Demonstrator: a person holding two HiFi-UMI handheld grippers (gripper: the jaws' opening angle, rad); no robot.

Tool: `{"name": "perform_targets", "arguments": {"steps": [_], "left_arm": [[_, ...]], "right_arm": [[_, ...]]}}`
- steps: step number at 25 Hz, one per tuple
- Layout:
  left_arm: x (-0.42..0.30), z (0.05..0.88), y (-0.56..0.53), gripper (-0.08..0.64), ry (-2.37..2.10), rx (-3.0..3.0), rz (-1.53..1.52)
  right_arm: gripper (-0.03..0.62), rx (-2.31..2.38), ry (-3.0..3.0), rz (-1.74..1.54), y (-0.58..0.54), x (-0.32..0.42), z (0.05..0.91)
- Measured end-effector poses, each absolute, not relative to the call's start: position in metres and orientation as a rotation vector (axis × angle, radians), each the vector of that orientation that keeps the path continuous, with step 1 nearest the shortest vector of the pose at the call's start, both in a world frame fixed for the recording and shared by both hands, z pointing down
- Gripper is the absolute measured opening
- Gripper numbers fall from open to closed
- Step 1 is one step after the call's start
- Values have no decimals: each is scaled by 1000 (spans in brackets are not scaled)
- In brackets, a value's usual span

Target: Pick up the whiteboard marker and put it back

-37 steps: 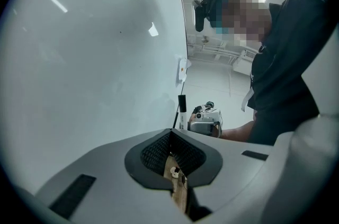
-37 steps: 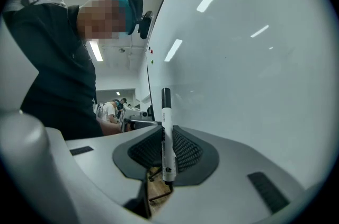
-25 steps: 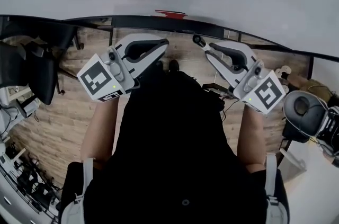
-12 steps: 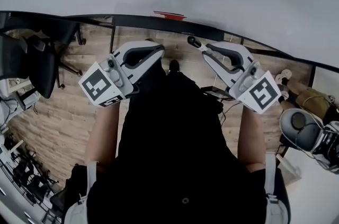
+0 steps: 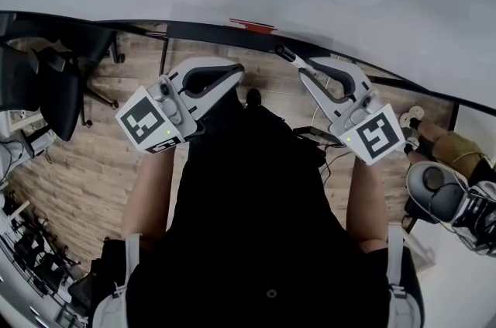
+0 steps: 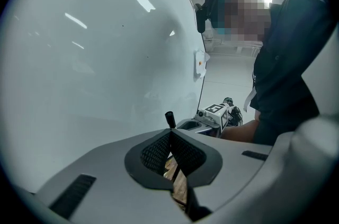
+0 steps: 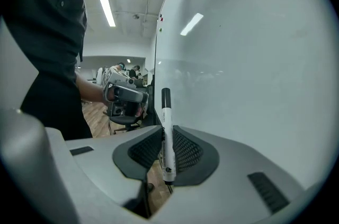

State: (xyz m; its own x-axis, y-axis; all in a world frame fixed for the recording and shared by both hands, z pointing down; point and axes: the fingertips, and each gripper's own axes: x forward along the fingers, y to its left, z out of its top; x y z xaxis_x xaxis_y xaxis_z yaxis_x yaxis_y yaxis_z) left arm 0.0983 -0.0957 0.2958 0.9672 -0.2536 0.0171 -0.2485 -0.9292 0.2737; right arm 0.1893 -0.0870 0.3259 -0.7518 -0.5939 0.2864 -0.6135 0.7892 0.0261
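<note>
A white whiteboard marker (image 7: 166, 106) with a black cap stands upright between the pads of my right gripper (image 7: 167, 133), which is shut on it. In the head view the right gripper (image 5: 298, 64) points at the whiteboard's dark lower rim (image 5: 194, 30), and the marker's tip (image 5: 284, 52) lies just short of it. My left gripper (image 5: 236, 70) is held beside it, a little apart. Its jaws (image 6: 170, 135) are shut with nothing between them. The marker's black cap (image 6: 170, 119) shows beyond them, in front of the whiteboard (image 6: 95, 59).
A small red object (image 5: 249, 25) lies on the board's rim, between the two grippers. Black office chairs (image 5: 46, 94) stand on the wooden floor at the left. Another chair and cables (image 5: 442, 191) are at the right. The person's dark torso (image 5: 256, 226) fills the lower middle.
The right gripper has swung slightly inward and steeper, bringing the marker's tip closer to the board's rim. The left gripper has hardly moved.
</note>
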Motion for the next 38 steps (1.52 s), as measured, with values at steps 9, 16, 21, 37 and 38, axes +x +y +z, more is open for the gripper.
{"name": "perform_targets", "arguments": {"steps": [9, 16, 21, 37, 38], "left_arm": [[103, 293, -86, 12, -391, 2839, -32], [99, 290, -90, 12, -423, 2836, -48], [100, 286, -88, 12, -428, 2844, -45], [81, 291, -85, 12, -497, 2808, -37], [79, 291, -85, 12, -497, 2808, -33]], "right_arm": [[71, 823, -2470, -74, -86, 199, 352], [71, 786, -2315, -143, -88, 201, 372], [71, 765, -2253, -169, -89, 203, 387], [71, 679, -2102, -104, -105, 199, 452], [71, 681, -2095, -91, -107, 198, 456]]}}
